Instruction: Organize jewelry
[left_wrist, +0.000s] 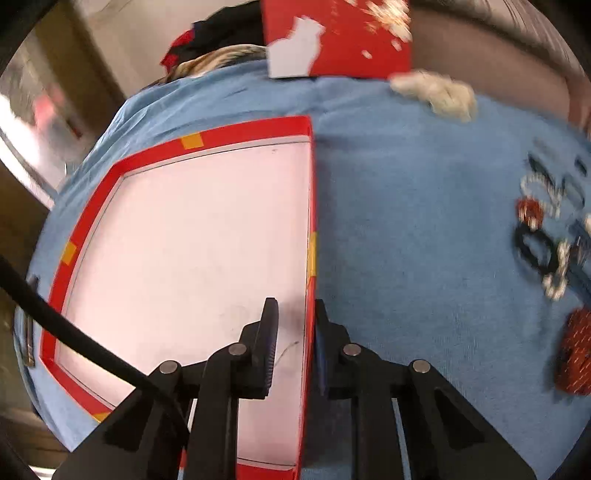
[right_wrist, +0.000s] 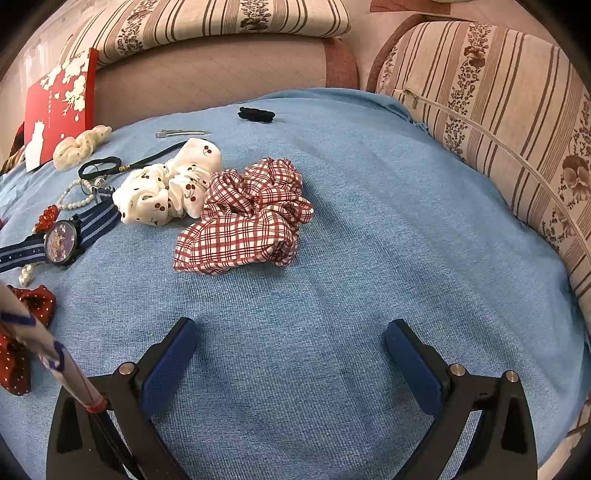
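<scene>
A: Blue cloth (right_wrist: 332, 221) over a sofa; the jewelry lies loose — watch (right_wrist: 61, 242), pearl strand (right_wrist: 75, 197), scrunchies.

B: Left gripper (left_wrist: 295, 347) pinches the red box (left_wrist: 110, 177) wall; right gripper (right_wrist: 291, 354) spread, holding nothing.

A: That thin wall could slip free and the empty box tip.

Motion blur smears the jewelry (left_wrist: 554, 229); the frame edge crops the watch strap (right_wrist: 14, 254).

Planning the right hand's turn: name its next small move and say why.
Probably reach the right gripper forward to the plaid scrunchie: its jaws are open and empty, that scrunchie lies nearest ahead, and the left gripper already clamps the red box wall.
</scene>
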